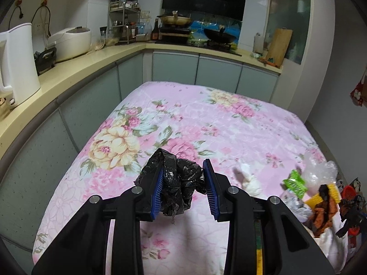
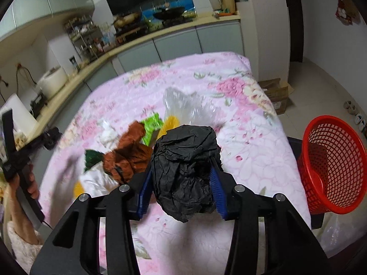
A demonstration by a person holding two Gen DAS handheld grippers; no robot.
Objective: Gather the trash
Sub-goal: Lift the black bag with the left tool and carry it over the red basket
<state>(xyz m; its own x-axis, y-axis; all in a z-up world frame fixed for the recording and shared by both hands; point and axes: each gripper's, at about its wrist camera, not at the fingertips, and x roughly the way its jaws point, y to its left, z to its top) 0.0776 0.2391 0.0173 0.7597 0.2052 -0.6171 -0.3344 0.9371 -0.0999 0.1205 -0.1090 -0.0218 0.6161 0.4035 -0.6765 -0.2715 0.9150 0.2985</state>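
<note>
In the left wrist view my left gripper (image 1: 183,167) is shut on a crumpled black plastic bag (image 1: 181,183), held above the pink floral tablecloth (image 1: 206,119). In the right wrist view my right gripper (image 2: 181,169) has its blue pads pressed on both sides of a black paper wad (image 2: 185,167). Just behind that wad lies a heap of trash: brown crumpled paper (image 2: 128,158), a green wrapper (image 2: 151,126) and a clear plastic bag (image 2: 188,107). A white tissue (image 1: 250,181) lies on the cloth to the right of my left gripper.
A red mesh basket (image 2: 332,165) stands off the table's right edge. A kitchen counter (image 1: 80,66) with a white kettle (image 1: 18,64) runs along the left and back. A cardboard box (image 2: 277,91) sits on the floor at the right. A person's hand (image 2: 23,183) shows at far left.
</note>
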